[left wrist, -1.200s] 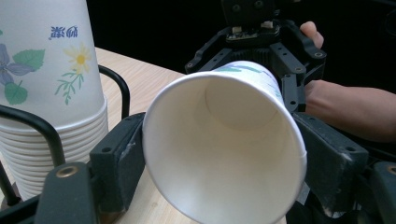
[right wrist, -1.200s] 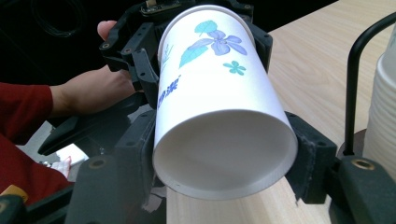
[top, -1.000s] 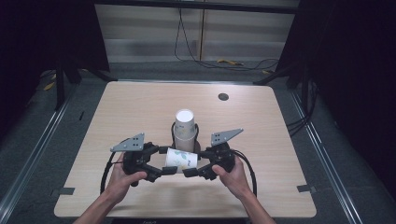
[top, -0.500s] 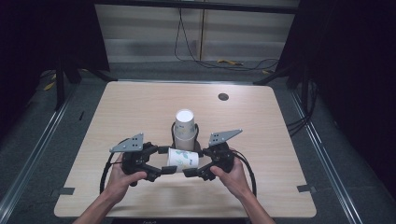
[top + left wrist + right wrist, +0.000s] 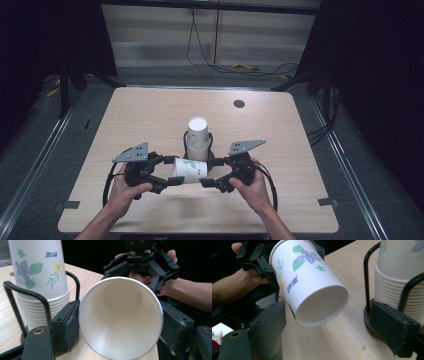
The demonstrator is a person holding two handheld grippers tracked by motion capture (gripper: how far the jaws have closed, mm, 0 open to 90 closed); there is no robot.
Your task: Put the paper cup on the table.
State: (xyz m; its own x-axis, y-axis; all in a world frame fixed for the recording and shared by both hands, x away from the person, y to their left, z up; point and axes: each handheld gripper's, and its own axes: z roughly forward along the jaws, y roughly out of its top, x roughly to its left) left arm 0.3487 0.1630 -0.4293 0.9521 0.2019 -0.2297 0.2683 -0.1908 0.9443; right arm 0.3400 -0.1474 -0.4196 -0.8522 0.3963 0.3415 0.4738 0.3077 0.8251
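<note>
The left tool (image 5: 172,171) grips a flowered paper cup (image 5: 190,169) on its side above the worktop (image 5: 280,130), just before the cup stack (image 5: 198,134). The right tool (image 5: 212,174) gapes wide around the cup's base, touching nothing.

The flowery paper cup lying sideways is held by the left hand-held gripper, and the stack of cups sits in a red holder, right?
Not quite. The flowery white paper cup is held by the left hand-held gripper, but the stack of paper cups sits in a black wire holder, as the right gripper view shows.
</note>
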